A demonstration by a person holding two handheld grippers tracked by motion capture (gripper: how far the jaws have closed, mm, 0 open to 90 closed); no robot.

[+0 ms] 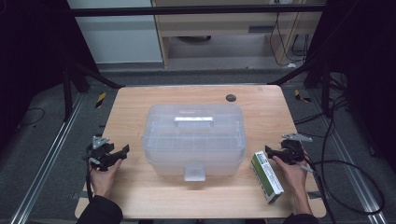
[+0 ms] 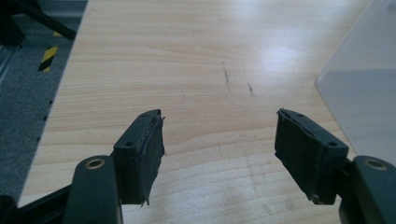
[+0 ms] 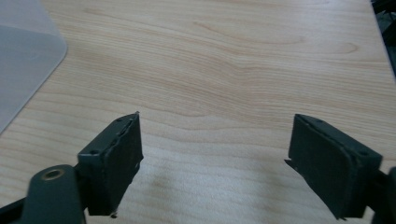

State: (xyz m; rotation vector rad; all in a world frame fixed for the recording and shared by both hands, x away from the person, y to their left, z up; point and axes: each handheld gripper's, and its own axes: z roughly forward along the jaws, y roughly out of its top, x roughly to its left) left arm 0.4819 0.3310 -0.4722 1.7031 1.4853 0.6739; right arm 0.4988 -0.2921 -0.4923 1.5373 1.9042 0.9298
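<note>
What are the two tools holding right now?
Nothing. The left tool and the right tool both stand open over bare table, either side of the clear plastic box. The green and white carton lies untouched beside the right hand.

Left gripper (image 1: pixel 125 149): black, grey three-cornered plate on top, brass-ringed screw holes. Right gripper (image 1: pixel 267 150): black, grey plate, black cable trailing. Jaw pads frayed. Dark sleeves (image 1: pixel 99 211).

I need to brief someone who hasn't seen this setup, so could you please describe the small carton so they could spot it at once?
Start from the wooden table with the big translucent lidded storage box at its centre. To that box's right, near the front edge by the right gripper, lies the green-and-white carton. It is the only coloured, opaque, slim item there.
</note>
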